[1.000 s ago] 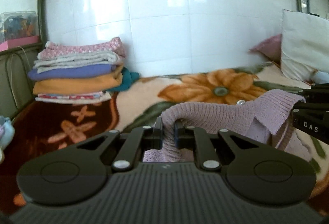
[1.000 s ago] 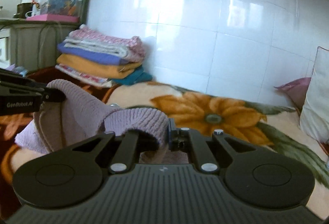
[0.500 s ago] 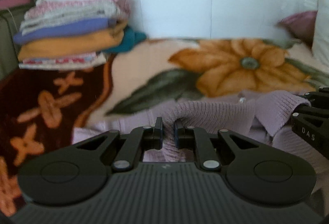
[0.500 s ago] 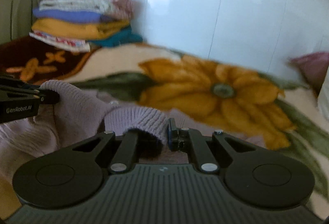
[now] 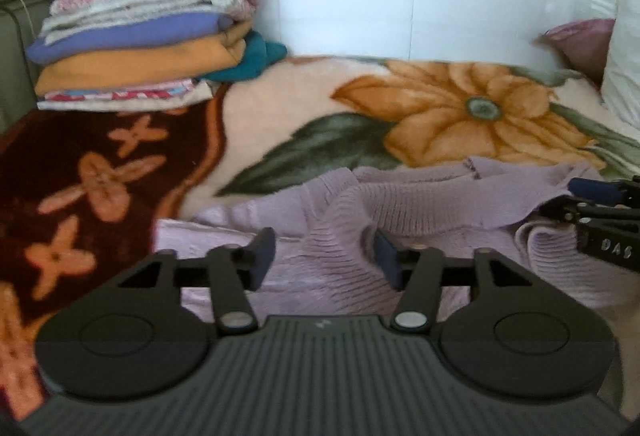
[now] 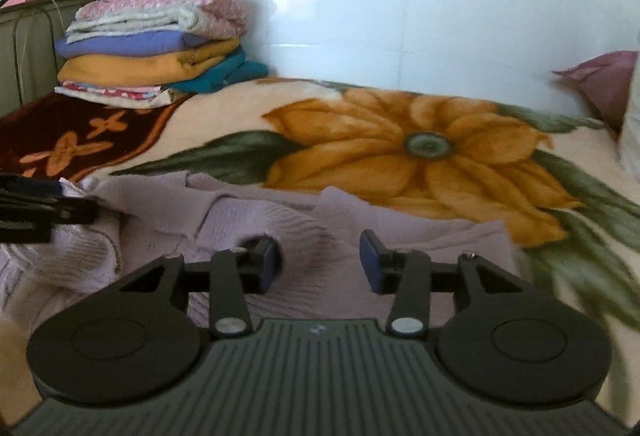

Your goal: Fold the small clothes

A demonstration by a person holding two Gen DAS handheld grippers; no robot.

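1. Now the left gripper [image 5: 324, 256] and the right gripper [image 6: 318, 258] had just been opening; both stood apart, the sweater [image 5: 420, 203] loose between the jaws.
2. It lay just ahead on the blanket [image 5: 280, 103], long axis crosswise, each gripper over one end.

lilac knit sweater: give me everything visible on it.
The lilac knit sweater is a pale purple ribbed knit, soft and loosely bunched, lying on the floral blanket near the front. A ribbed fold humps up between the left tool's parted fingers, whose jaws have just been opening; no pad presses it. The right tool likewise has just been opening, over another ribbed ridge. The cloth looks creased and not yet neatly folded.
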